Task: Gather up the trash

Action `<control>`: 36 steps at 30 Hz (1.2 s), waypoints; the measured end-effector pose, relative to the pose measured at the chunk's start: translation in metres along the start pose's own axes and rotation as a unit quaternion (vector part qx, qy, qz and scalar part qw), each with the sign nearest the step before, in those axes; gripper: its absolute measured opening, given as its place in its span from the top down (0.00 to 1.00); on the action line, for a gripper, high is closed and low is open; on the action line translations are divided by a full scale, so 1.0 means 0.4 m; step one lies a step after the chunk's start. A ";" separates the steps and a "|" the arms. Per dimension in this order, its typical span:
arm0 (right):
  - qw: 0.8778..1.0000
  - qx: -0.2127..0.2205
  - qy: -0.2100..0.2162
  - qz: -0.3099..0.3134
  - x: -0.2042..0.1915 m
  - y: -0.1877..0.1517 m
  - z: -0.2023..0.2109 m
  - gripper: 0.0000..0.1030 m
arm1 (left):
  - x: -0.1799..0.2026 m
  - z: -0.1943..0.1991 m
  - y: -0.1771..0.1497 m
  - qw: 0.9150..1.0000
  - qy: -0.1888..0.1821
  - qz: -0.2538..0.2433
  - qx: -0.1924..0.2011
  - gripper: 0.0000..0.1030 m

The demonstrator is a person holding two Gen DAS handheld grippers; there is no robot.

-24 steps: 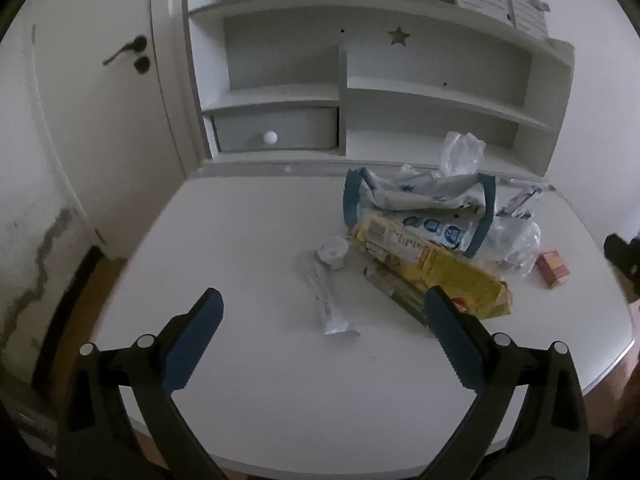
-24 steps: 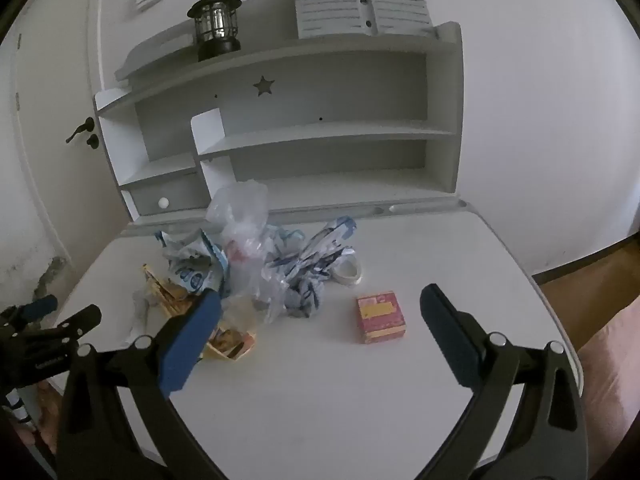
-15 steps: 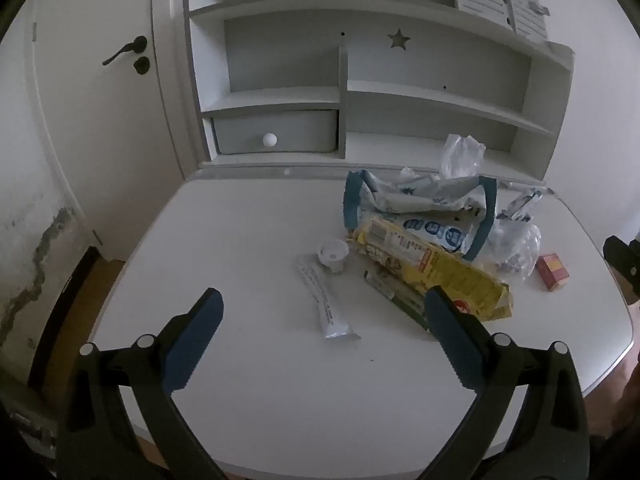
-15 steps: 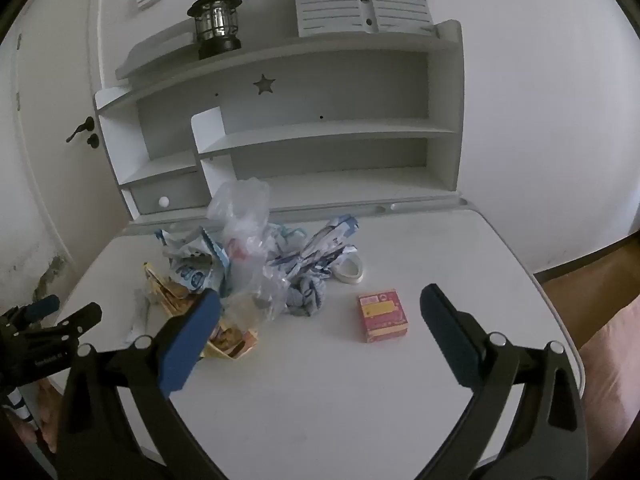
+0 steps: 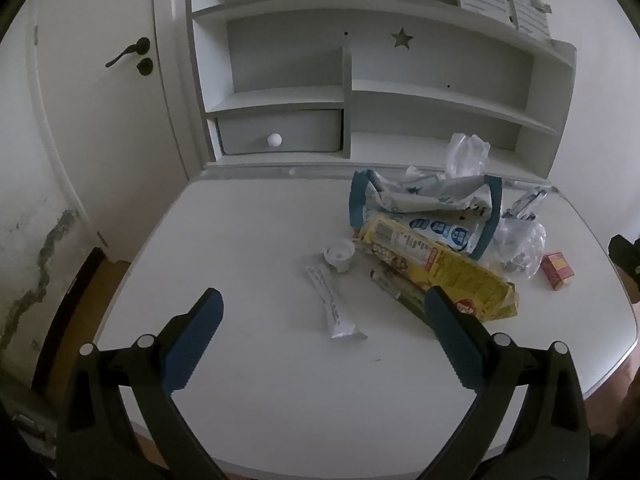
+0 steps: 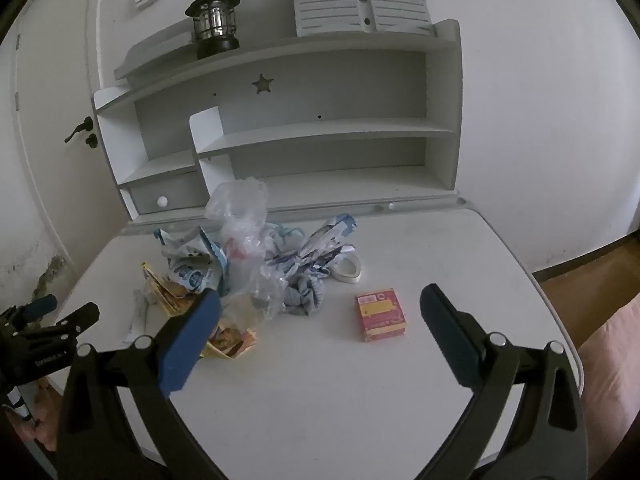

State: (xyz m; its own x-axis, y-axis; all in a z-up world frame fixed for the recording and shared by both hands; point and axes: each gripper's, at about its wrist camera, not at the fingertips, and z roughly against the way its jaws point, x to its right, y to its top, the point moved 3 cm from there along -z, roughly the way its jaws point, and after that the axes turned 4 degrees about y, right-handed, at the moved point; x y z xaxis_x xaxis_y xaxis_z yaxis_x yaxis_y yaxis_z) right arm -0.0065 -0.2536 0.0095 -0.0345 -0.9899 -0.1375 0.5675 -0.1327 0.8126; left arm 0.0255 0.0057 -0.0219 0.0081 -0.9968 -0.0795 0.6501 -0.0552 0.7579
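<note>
Trash lies on a white desk (image 5: 260, 240): a yellow snack bag (image 5: 440, 268), a blue-and-white bag (image 5: 432, 208), a silver sachet (image 5: 332, 304), a small white cup (image 5: 339, 254), clear plastic (image 5: 518, 240) and a small red box (image 5: 557, 270). My left gripper (image 5: 320, 336) is open and empty, above the desk's near edge, short of the sachet. My right gripper (image 6: 320, 320) is open and empty, with the red box (image 6: 380, 314) between its fingers but further off. The clear plastic (image 6: 244, 240) and a tape roll (image 6: 348, 270) lie beyond.
A white shelf unit (image 5: 360, 92) with a drawer (image 5: 280, 132) stands at the back of the desk, a lantern (image 6: 212, 24) on top. A door (image 5: 100, 80) is at the left. The left gripper shows in the right wrist view (image 6: 44, 320).
Both grippers have drawn back and risen slightly, so the desk and trash sit a little further off. Nothing was grasped or moved.
</note>
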 end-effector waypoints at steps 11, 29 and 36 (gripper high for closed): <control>1.000 0.002 0.000 -0.001 0.003 -0.001 0.002 0.06 | 0.002 0.001 -0.005 1.000 -0.001 0.001 0.001 0.05; 1.000 0.004 -0.002 -0.004 0.008 -0.001 0.002 0.06 | -0.005 0.000 0.000 1.000 -0.001 0.003 -0.004 0.05; 1.000 0.001 -0.002 -0.005 0.008 0.001 0.005 0.06 | -0.006 0.001 -0.001 1.000 -0.001 0.005 -0.004 0.05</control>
State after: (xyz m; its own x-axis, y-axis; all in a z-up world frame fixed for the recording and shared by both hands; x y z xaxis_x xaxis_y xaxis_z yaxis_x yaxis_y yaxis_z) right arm -0.0079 -0.2571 0.0104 -0.0435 -0.9886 -0.1443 0.5647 -0.1435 0.8128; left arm 0.0249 0.0083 -0.0219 0.0121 -0.9974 -0.0706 0.6564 -0.0453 0.7530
